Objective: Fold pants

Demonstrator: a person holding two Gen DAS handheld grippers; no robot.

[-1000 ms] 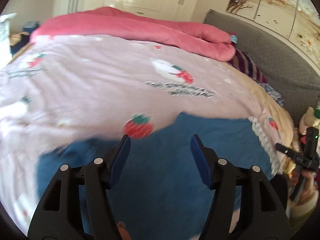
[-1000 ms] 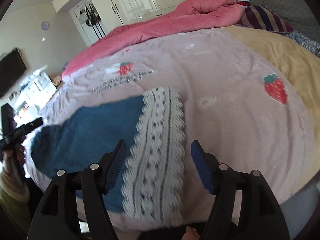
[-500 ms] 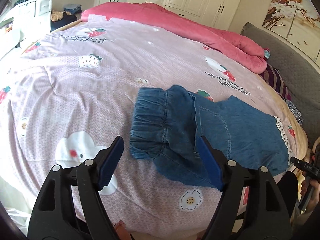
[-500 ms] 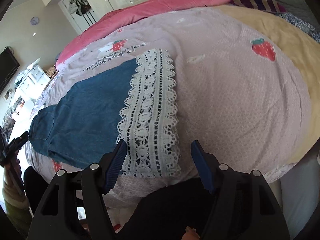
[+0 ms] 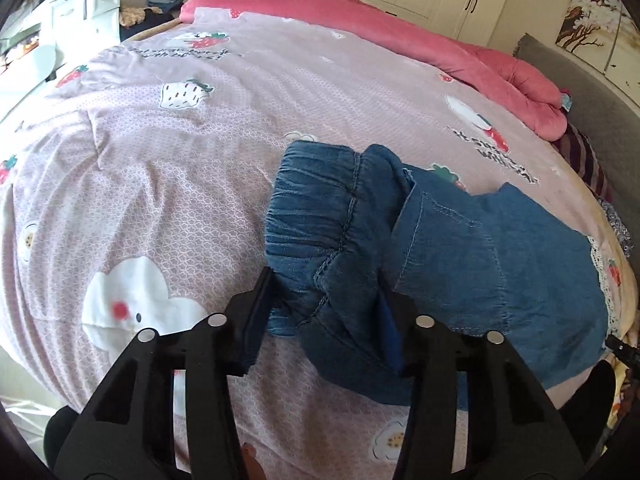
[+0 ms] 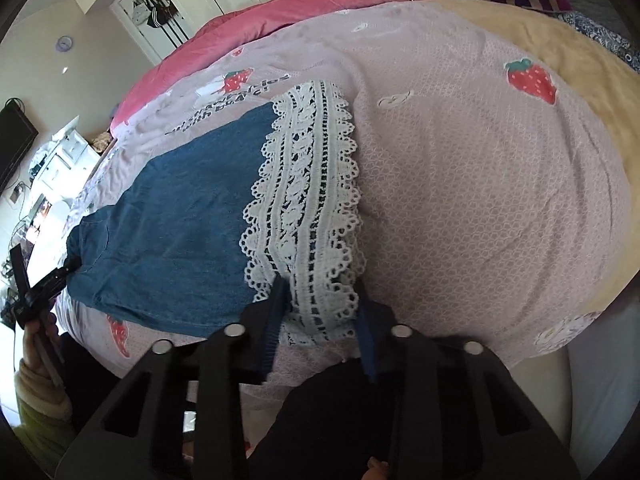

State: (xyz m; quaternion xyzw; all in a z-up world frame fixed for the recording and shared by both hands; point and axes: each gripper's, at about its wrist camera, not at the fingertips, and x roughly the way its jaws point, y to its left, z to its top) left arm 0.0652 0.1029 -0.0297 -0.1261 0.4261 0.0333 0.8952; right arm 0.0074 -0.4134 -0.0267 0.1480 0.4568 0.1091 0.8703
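Blue denim pants with an elastic waistband and a white lace hem lie on the pink strawberry-print bedspread. My left gripper straddles the near corner of the waistband, fingers partly closed with bunched denim between them. My right gripper straddles the near corner of the lace hem, fingers partly closed around it. In the right wrist view the denim stretches left to the other gripper.
A rolled pink duvet lies along the far side of the bed. A grey headboard and striped pillow are at right. White drawers stand at left. The bed edge is just below both grippers.
Both grippers have moved in onto the pants and their fingers have narrowed: the left onto the waistband corner, the right onto the lace hem corner.
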